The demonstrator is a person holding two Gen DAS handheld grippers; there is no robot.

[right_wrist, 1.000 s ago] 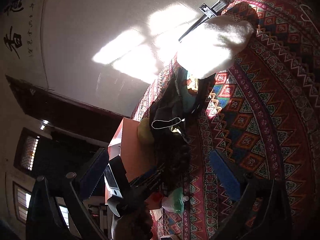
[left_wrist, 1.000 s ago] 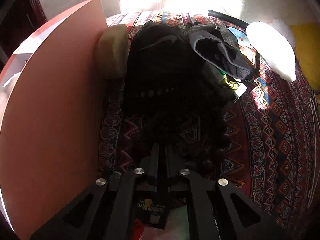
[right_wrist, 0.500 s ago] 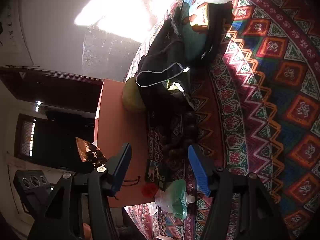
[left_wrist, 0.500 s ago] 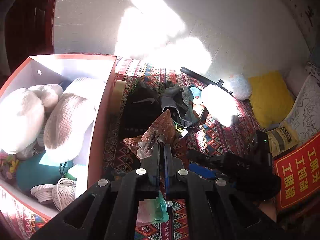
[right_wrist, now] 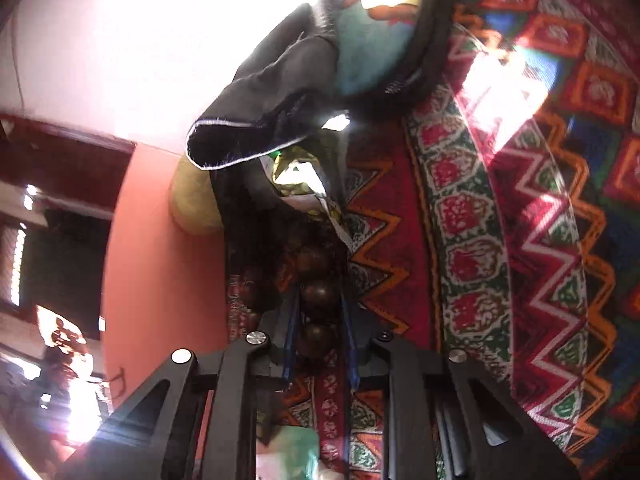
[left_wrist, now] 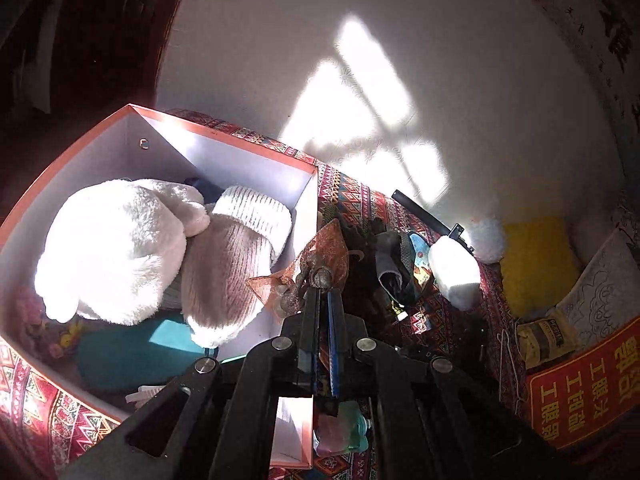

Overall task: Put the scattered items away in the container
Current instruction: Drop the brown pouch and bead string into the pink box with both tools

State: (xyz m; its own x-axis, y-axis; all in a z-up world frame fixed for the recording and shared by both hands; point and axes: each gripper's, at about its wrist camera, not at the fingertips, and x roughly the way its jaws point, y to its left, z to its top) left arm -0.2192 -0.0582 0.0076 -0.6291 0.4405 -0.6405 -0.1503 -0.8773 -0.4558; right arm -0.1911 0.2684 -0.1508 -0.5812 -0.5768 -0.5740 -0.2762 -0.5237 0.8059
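My left gripper (left_wrist: 323,280) is shut on a sheer orange-brown pouch (left_wrist: 320,256) and holds it in the air by the right wall of the orange box (left_wrist: 224,136). The box holds a white plush toy (left_wrist: 112,248), a beige knitted mitten (left_wrist: 232,264) and teal items. My right gripper (right_wrist: 318,312) is low on the patterned cloth (right_wrist: 520,240), its jaws close around a string of dark wooden beads (right_wrist: 318,292). Black fabric items (right_wrist: 272,104) lie just beyond the beads, next to the box's outer wall (right_wrist: 160,260).
A yellow-green round object (right_wrist: 192,204) leans on the box wall. A white block (left_wrist: 456,276), a black rod (left_wrist: 424,216) and dark clothes (left_wrist: 384,268) lie on the cloth. A yellow cushion (left_wrist: 536,264) and red sign (left_wrist: 580,384) are at right.
My left gripper lifted the pouch from the cloth and carried it left toward the box opening. My right gripper came down onto the beads and narrowed around them.
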